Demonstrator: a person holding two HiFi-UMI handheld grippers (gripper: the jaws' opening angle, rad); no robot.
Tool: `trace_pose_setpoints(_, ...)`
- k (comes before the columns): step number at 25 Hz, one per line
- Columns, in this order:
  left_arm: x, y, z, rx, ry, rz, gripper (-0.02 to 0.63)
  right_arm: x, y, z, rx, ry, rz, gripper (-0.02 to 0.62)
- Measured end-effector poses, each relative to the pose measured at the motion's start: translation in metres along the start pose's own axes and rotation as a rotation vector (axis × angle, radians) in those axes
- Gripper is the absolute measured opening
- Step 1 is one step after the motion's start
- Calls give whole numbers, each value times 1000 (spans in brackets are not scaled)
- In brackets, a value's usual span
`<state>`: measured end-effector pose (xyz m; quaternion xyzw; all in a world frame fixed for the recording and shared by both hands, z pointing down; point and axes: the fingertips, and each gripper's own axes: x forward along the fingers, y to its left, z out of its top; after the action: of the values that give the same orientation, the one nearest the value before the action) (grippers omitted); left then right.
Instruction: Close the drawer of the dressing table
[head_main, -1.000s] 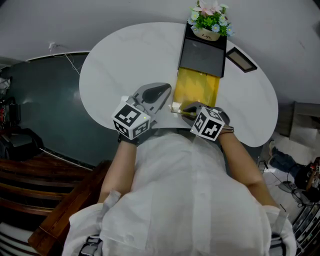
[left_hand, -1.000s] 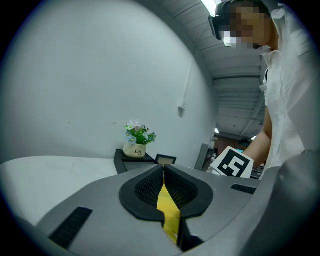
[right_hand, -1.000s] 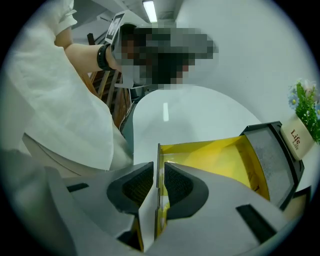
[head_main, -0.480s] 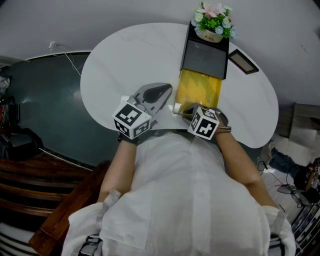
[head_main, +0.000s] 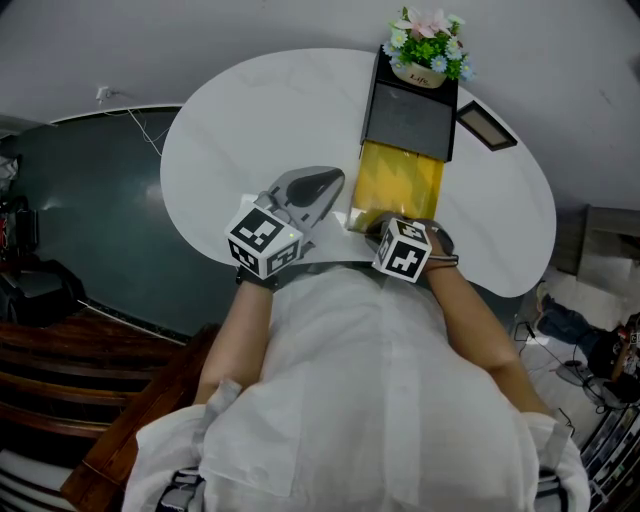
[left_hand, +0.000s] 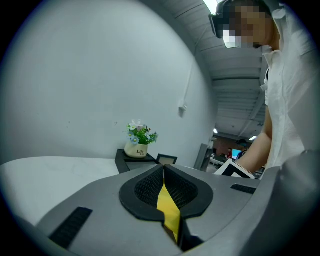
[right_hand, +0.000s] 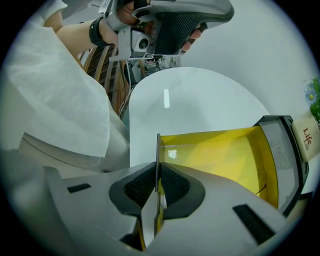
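A small black dressing box stands at the back of the white round table, with its yellow drawer pulled out toward me. My right gripper points steeply down at the drawer's near end. In the right gripper view its jaws are closing, and the pads press on the drawer's thin front panel between them. The yellow drawer runs off toward the box. My left gripper hovers left of the drawer, shut on nothing.
A flower pot sits on top of the black box, also seen in the left gripper view as a flower pot. A small picture frame lies to the box's right. Bare white tabletop spreads left of the drawer. A dark floor and wooden furniture lie at the left.
My right gripper has tipped a little more downward and its marker cube has shifted slightly left. The drawer and the left gripper stay where they were.
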<state>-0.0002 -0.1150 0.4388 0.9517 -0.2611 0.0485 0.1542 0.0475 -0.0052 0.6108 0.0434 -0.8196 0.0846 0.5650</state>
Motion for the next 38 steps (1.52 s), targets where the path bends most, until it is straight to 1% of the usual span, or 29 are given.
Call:
trace_pose_setpoints(10, 0, 3, 3, 2, -4, -2, 21, -5, 2, 2, 12, 11, 2, 28)
trace_pose_setpoints(20, 7, 6, 7, 1, -10, -11, 21, -20, -1, 5, 17, 10, 23, 26)
trace_pose_setpoints(31, 14, 9, 11, -4, -14, -17, 21, -33, -23, 9, 23, -1, -11, 21)
trace_pose_setpoints(38, 14, 13, 10, -12, -14, -5, 21, -33, -31, 6, 19, 7, -18, 21)
